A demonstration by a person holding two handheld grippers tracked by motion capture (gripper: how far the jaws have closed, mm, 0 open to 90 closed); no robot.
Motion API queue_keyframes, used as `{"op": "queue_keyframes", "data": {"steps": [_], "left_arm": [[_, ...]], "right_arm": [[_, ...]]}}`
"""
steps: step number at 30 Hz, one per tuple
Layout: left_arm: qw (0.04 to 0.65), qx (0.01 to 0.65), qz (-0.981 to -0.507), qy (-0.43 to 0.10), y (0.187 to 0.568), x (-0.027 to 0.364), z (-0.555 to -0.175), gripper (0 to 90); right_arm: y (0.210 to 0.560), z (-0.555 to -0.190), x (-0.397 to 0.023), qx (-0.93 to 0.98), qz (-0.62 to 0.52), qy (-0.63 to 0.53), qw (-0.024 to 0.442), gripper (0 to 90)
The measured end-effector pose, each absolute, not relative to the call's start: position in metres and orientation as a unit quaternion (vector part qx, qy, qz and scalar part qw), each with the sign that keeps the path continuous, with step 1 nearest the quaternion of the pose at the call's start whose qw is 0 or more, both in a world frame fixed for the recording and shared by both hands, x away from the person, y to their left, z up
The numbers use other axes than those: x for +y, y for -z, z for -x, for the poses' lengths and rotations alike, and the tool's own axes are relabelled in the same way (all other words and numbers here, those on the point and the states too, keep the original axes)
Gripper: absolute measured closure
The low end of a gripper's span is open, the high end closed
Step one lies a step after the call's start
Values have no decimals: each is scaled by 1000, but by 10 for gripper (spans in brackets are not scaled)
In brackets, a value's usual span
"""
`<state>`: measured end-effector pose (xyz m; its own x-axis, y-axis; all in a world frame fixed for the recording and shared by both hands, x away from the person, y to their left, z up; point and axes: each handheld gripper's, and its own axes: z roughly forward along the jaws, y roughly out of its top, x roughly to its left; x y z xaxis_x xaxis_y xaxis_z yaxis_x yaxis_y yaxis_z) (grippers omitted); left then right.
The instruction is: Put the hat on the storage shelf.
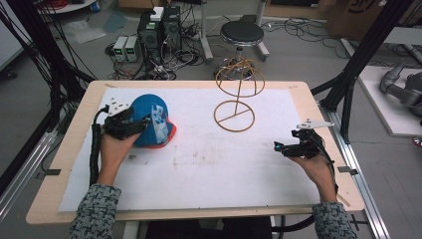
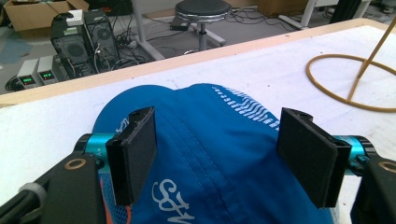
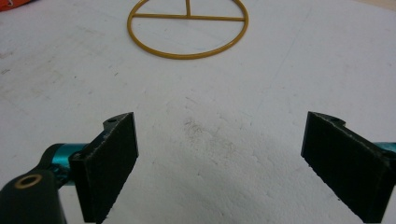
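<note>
From the high view, the left hand-held gripper point(image 1: 130, 124) sat at the blue cap point(image 1: 152, 122) on the table point(image 1: 199, 169). Its own view showed jaws wide, straddling the cap's crown, likely about to grasp; closing comes next. The right hand-held gripper point(image 3: 219, 163) gaped empty, the wire stand point(image 3: 187, 29) ahead.

Blue cap point(image 1: 149, 122) and wire hat stand point(image 1: 238, 94) sitting on the table point(image 1: 199, 169).
The cap, blue with white lettering and an orange underside, is lying crown-up near the table's left edge. The yellow wire stand is standing upright toward the far edge, its ring base resting flat, well apart from the cap.
</note>
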<state>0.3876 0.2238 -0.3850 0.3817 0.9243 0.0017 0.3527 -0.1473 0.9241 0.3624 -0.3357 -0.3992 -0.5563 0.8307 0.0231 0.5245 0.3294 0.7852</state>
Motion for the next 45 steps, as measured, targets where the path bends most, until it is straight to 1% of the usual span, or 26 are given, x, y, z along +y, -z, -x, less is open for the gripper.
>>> {"op": "queue_keyframes", "data": {"steps": [8,10,14,22,24,30,33,37,42,45], "left_arm": [[441,469,-701,-307,393,219,-394,279],[436,471,-702,-309,394,218,-394,309],[430,483,-701,-301,394,221,-395,452],[437,491,-698,-283,396,225,-394,808],[439,488,-698,-286,394,225,-393,856],[455,481,-691,-290,390,228,-390,877],[479,485,-675,-282,385,235,-387,878],[492,485,-669,-276,380,240,-387,879],[509,469,-668,-273,371,241,-384,879],[508,453,-679,-275,360,238,-384,879]], "right_arm": [[401,-363,-334,794,-428,-388,192,107],[401,-362,-333,794,-428,-387,191,107],[401,-362,-334,793,-428,-389,191,107],[401,-363,-334,794,-428,-388,191,107],[401,-362,-333,793,-429,-388,191,108],[402,-363,-334,794,-429,-387,190,108],[402,-363,-335,793,-428,-389,189,108],[402,-364,-337,792,-428,-392,189,108],[401,-365,-336,790,-430,-396,185,108],[401,-366,-336,790,-429,-397,184,108]]}}
